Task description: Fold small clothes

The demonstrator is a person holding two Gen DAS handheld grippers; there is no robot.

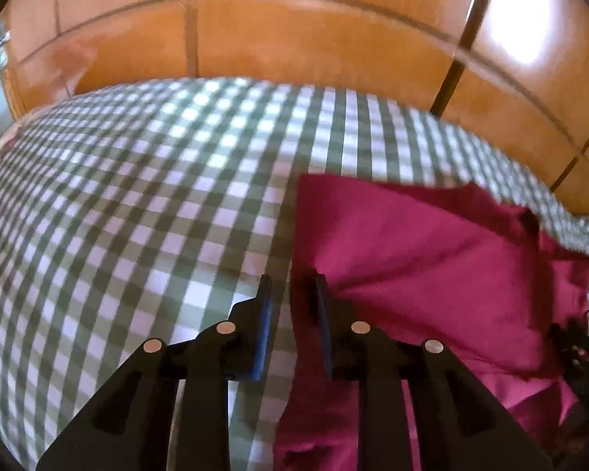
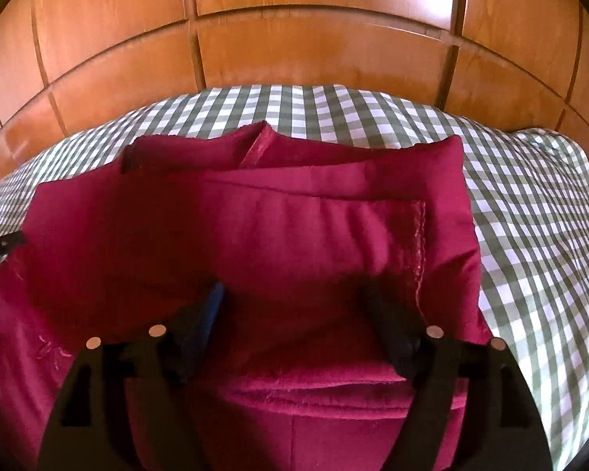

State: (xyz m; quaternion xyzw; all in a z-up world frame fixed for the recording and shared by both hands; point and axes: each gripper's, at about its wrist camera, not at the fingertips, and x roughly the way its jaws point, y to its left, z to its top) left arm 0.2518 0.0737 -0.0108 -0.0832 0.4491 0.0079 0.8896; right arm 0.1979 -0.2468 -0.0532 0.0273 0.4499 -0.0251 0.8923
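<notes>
The magenta garment (image 2: 255, 235) lies partly folded under the wide-spread right gripper (image 2: 290, 294), while the left gripper (image 1: 292, 286), narrowly parted and empty, straddles its edge.

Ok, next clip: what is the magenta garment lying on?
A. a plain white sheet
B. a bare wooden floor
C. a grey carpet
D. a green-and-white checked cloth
D: in both wrist views the magenta garment lies on the green-and-white checked cloth, with orange wooden panels only behind it.
</notes>
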